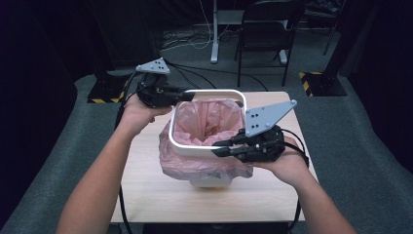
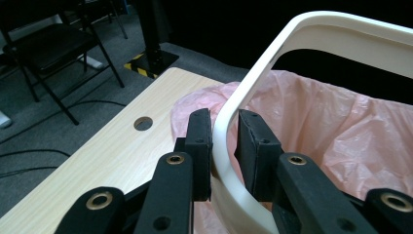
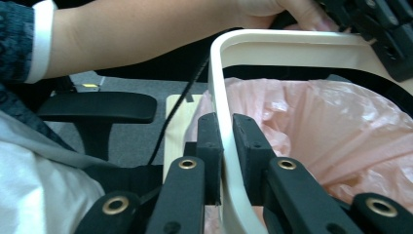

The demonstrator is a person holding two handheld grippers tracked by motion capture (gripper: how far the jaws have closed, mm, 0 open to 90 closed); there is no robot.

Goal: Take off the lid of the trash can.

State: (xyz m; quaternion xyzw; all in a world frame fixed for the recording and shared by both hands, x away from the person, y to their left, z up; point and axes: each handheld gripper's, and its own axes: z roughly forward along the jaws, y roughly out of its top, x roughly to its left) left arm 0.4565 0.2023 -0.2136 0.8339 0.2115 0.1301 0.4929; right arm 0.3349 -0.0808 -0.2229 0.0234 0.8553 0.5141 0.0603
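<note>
A white rounded-square ring point(image 1: 171, 127) sits at the mouth of a pink bag point(image 1: 207, 122), which lines a small white bin point(image 1: 209, 181) on the wooden table point(image 1: 146, 190). My left gripper point(image 1: 191, 93) is shut on the ring's far left corner. In the left gripper view both pads point(image 2: 200, 141) of the left gripper point(image 2: 225, 146) press the ring point(image 2: 272, 53) from either side. My right gripper point(image 1: 216, 147) is shut on the ring's near right edge. In the right gripper view the right gripper point(image 3: 228, 151) has the ring point(image 3: 272, 46) pinched between its pads. The bag point(image 3: 331, 131) bulges out below the ring.
A black folding chair point(image 1: 268, 29) and a desk leg point(image 1: 214, 34) stand behind the table. Yellow-and-black striped stand bases point(image 1: 316, 80) flank its far corners. The tabletop has a round hole point(image 2: 142, 123). An office chair armrest point(image 3: 97, 107) lies on the person's side.
</note>
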